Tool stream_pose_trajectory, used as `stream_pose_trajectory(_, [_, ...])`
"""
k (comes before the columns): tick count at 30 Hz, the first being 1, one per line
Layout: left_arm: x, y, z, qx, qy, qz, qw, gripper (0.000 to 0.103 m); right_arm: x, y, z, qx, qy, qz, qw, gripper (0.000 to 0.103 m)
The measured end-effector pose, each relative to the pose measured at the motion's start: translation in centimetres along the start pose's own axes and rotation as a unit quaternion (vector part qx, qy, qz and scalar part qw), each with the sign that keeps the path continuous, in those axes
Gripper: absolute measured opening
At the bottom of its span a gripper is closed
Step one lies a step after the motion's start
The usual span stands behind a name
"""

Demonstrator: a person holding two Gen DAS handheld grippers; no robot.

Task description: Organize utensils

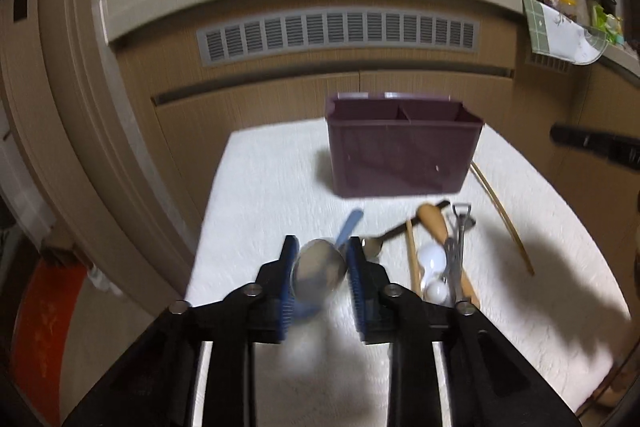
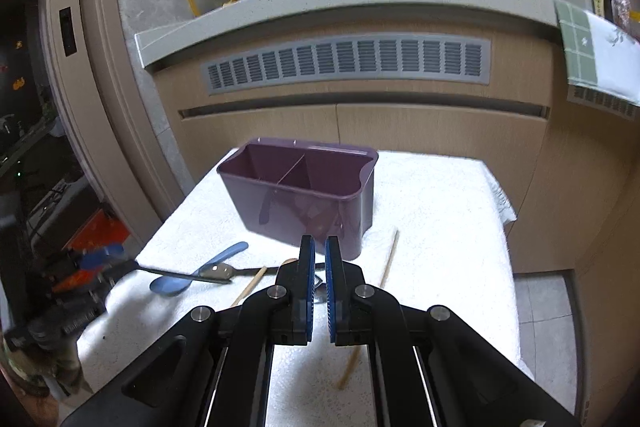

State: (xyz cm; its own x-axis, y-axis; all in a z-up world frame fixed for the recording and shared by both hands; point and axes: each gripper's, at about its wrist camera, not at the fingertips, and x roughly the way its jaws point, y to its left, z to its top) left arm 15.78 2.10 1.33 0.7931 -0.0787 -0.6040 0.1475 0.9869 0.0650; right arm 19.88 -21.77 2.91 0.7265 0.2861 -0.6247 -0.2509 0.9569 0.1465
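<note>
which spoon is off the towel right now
The metal spoon: its bowl is clamped between the left gripper pads, raised. The blue spoon and white spoons lie on the towel.

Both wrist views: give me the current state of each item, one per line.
Left hand-held gripper: shut on the metal spoon.
Metal spoon: bowl clamped between the pads.
Right hand-held gripper: shut, empty.
Purple caddy: upright, both compartments look empty.
Blue spoon: lying on the white towel.
Chopstick: lying loose beside the caddy.
</note>
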Motion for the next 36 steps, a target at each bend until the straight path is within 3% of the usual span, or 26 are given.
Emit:
stream_pose_trajectory(1, [0.2,0.0,0.3,0.000,-0.002,0.000,1.0000,0.023,0.5,-0.4,-0.2,0.003,0.010,-0.009,1.000,0.008])
stream_pose_trajectory(3, [0.7,0.2,0.8,-0.005,-0.006,-0.004,1.0000,0.022,2.3,-1.7,-0.8,0.020,0.037,-0.031,0.999,0.031])
stream_pose_trajectory(4, [0.9,0.2,0.8,-0.010,-0.005,-0.009,0.9999,0.021,3.0,-2.4,-1.0,0.033,0.045,-0.045,0.997,0.050])
stream_pose_trajectory(6, [1.9,0.6,0.8,-0.025,0.003,-0.018,0.9995,0.021,5.1,-3.8,-1.6,0.054,0.069,-0.071,0.994,0.052])
stream_pose_trajectory(12, [3.8,1.3,0.1,-0.052,0.029,-0.038,0.9975,0.021,12.3,-4.0,-2.0,0.058,0.144,-0.095,0.983,0.035])
stream_pose_trajectory(15, [4.5,1.7,-0.1,-0.066,0.038,-0.046,0.9960,0.021,14.5,-3.2,-2.5,0.028,0.158,-0.131,0.978,0.022])
stream_pose_trajectory(17, [4.4,2.2,-0.3,-0.072,0.042,-0.047,0.9954,0.021,14.5,-2.9,-2.8,0.014,0.161,-0.131,0.978,0.007])
stream_pose_trajectory(24, [3.1,3.0,-2.8,-0.058,0.073,-0.079,0.9925,0.026,9.4,-3.4,-4.6,0.015,0.140,-0.075,0.987,0.004])
stream_pose_trajectory(29, [3.9,0.4,-3.7,-0.008,0.121,-0.120,0.9853,0.029,5.6,-2.0,-4.6,0.011,0.109,-0.035,0.993,0.004])
stream_pose_trajectory(32, [6.1,-1.9,-3.3,0.043,0.180,-0.137,0.9731,0.029,4.1,-1.3,-4.3,0.001,0.092,-0.023,0.995,0.004])
stream_pose_trajectory(36, [9.2,-3.5,-3.0,0.090,0.250,-0.114,0.9574,0.027,3.2,0.4,-3.6,-0.010,0.082,-0.017,0.996,0.004])
